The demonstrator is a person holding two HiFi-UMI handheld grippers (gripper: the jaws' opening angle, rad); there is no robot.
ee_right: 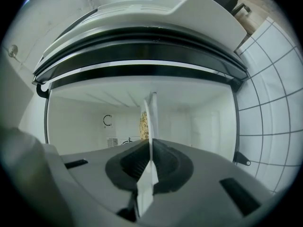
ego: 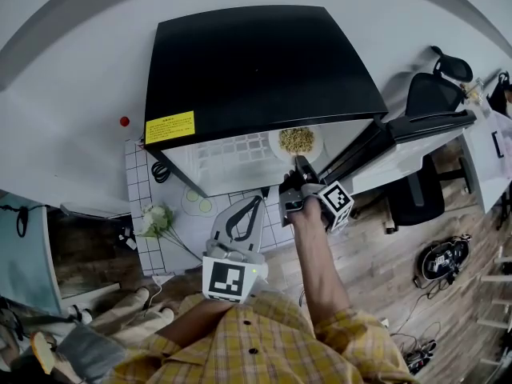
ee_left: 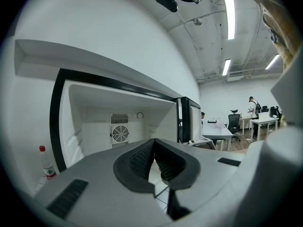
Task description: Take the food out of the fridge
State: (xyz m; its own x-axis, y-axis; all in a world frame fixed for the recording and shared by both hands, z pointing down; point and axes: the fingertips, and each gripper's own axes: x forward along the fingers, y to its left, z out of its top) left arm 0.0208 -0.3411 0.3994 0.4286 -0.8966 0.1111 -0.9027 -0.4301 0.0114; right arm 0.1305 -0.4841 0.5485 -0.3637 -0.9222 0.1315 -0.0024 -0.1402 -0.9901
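Observation:
A black mini fridge (ego: 256, 62) stands on the table with its door (ego: 416, 130) swung open to the right. On the white shelf inside lies a white plate (ego: 298, 141) heaped with yellowish food (ego: 297, 138). My right gripper (ego: 301, 166) reaches into the opening and is shut on the plate's near rim. In the right gripper view the plate (ee_right: 151, 122) shows edge-on between the pads of the right gripper (ee_right: 150, 162), with the food (ee_right: 143, 126) behind it. My left gripper (ego: 258, 202) hangs back in front of the fridge. In its own view the left gripper (ee_left: 155, 148) is shut and holds nothing.
A grid-pattern cloth (ego: 140, 174) covers the table. On it are white flowers (ego: 156, 218) and a small dish with cucumber slices (ego: 198, 202). A red-capped bottle (ee_left: 46, 164) stands left of the fridge. An office chair (ego: 428, 94) stands behind the open door, and cables lie on the wooden floor.

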